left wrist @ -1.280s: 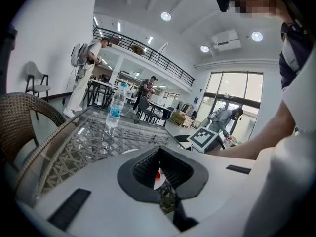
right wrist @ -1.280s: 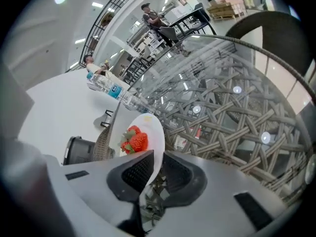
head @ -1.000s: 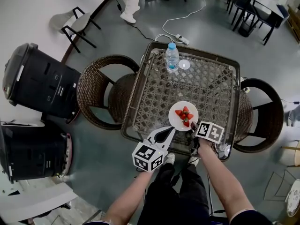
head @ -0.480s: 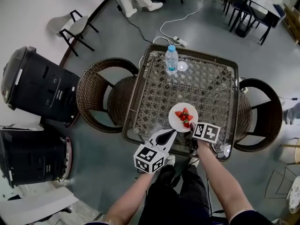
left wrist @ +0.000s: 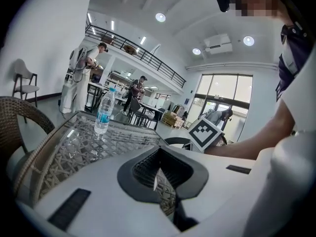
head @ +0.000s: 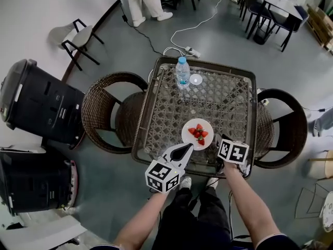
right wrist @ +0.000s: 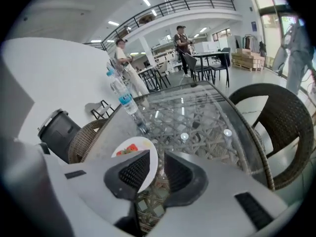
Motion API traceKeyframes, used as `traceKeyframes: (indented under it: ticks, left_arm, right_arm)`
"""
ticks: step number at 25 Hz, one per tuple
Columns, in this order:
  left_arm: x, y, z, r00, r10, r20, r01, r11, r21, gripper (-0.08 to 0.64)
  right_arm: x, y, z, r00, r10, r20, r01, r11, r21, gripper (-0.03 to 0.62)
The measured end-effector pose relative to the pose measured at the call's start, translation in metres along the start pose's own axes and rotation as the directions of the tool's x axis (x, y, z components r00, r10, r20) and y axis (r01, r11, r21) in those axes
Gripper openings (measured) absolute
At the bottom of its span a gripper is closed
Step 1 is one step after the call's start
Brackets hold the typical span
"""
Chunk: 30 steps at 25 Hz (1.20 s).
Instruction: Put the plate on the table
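Right gripper (right wrist: 157, 162), nearest us at the table's front edge: jaws stand wide. The plate (head: 208, 129) rim passes between them and lies against the left pad, with a clear gap to the right pad, so there's no squeeze on it.

Left gripper (left wrist: 158, 162): jaws narrow, almost together, with a thin white sliver caught in the slit. In the head view its tip meets the plate's near-left rim, so we read that sliver as the plate edge, pinched.

The plate is flat on the table (head: 166, 103), a glass top over wicker lattice. It sits in the near half, slightly right of centre, just in front of both grippers. Strawberries (head: 197, 133) are piled in its middle.

Farther back, a water bottle (head: 182, 73) stands upright near the far edge. A small round clear piece (head: 196, 79) is just beside it on the right; we can't tell what it is.

A wicker chair (head: 106, 111) is at the table's left and a second one (head: 283, 126) at its right. Black bins (head: 39, 103) stand well off to the left on the floor. Beyond the table a white cable (head: 203, 20) trails across the floor, and a person's legs in white (head: 140, 1) are at the far end.
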<state>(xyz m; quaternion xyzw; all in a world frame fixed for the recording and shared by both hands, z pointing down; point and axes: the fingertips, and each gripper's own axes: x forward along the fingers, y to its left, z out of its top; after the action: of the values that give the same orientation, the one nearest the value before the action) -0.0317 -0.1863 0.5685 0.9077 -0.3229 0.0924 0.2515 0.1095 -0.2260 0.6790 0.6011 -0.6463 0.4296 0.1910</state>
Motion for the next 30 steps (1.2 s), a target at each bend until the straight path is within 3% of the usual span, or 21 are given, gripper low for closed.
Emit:
traceKeyframes:
  ticks: [3, 5, 12, 16, 23, 30]
  left_arm:
    - [0.004, -0.006, 0.020, 1.000, -0.015, 0.021, 0.015, 1.000, 0.026, 0.006]
    - [0.005, -0.012, 0.036, 0.999, -0.024, 0.035, 0.022, 0.999, 0.044, 0.006]
    - [0.004, -0.043, 0.088, 0.993, -0.076, 0.093, 0.064, 0.991, 0.120, 0.006]
    - [-0.001, -0.058, 0.111, 0.988, -0.097, 0.122, 0.079, 0.985, 0.151, 0.006]
    - [-0.018, -0.079, 0.139, 0.980, -0.121, 0.156, 0.090, 0.977, 0.195, 0.006]
    - [-0.027, -0.095, 0.154, 0.974, -0.148, 0.170, 0.105, 0.966, 0.237, 0.006]
  right_arm:
    - [-0.026, 0.019, 0.035, 0.987, 0.097, 0.126, -0.089, 0.994, -0.071, 0.023]
    - [-0.048, 0.034, 0.057, 0.966, 0.160, 0.204, -0.135, 0.982, -0.131, 0.006]
    - [-0.130, 0.086, 0.111, 0.853, 0.348, 0.388, -0.219, 0.915, -0.339, 0.006]
    - [-0.169, 0.108, 0.126, 0.792, 0.423, 0.440, -0.222, 0.871, -0.438, 0.005]
    - [-0.216, 0.133, 0.135, 0.718, 0.506, 0.478, -0.210, 0.812, -0.544, 0.005]
    - [-0.247, 0.153, 0.138, 0.666, 0.562, 0.490, -0.197, 0.767, -0.611, 0.005]
